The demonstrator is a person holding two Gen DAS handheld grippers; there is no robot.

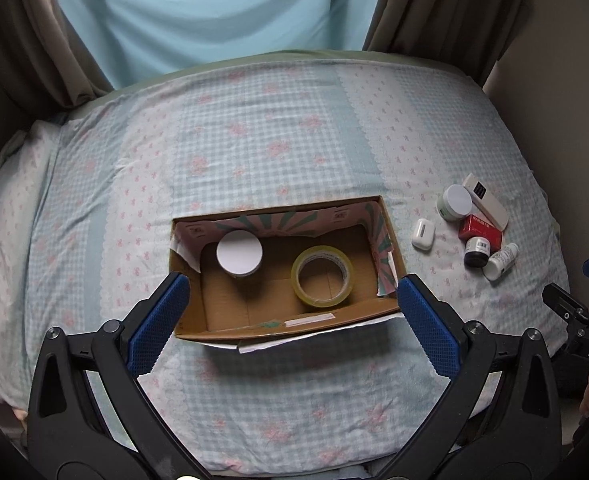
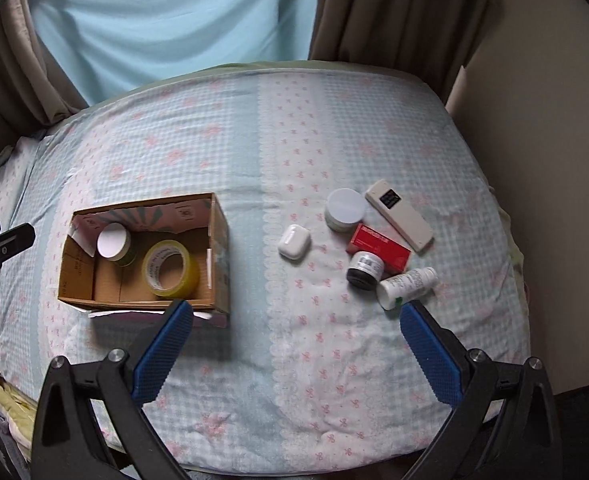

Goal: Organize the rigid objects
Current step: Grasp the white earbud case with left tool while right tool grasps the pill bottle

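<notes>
An open cardboard box (image 1: 390, 240) (image 2: 218, 240) sits on the bed and holds a white-lidded jar (image 1: 239, 254) (image 2: 113, 245) and a yellow tape roll (image 1: 321, 276) (image 2: 170, 268). To its right lie a white earbud case (image 2: 293, 241) (image 1: 423, 234), a second white-lidded jar (image 2: 345, 209) (image 1: 455, 202), a red box (image 2: 378, 247) (image 1: 480, 229), a white remote (image 2: 399, 214) (image 1: 486, 200), a small dark bottle (image 2: 364, 270) (image 1: 476, 251) and a white bottle on its side (image 2: 407, 283) (image 1: 501, 261). My left gripper (image 1: 292, 288) is open, above the box's near side. My right gripper (image 2: 296, 312) is open, short of the loose items.
The bed has a blue checked sheet with pink flowers (image 1: 278, 140) (image 2: 294, 140). A light blue curtain (image 1: 214, 8) and brown drapes (image 2: 394, 8) hang behind. A wall (image 2: 542, 100) lies to the right. A pillow (image 1: 10, 200) lies at the left.
</notes>
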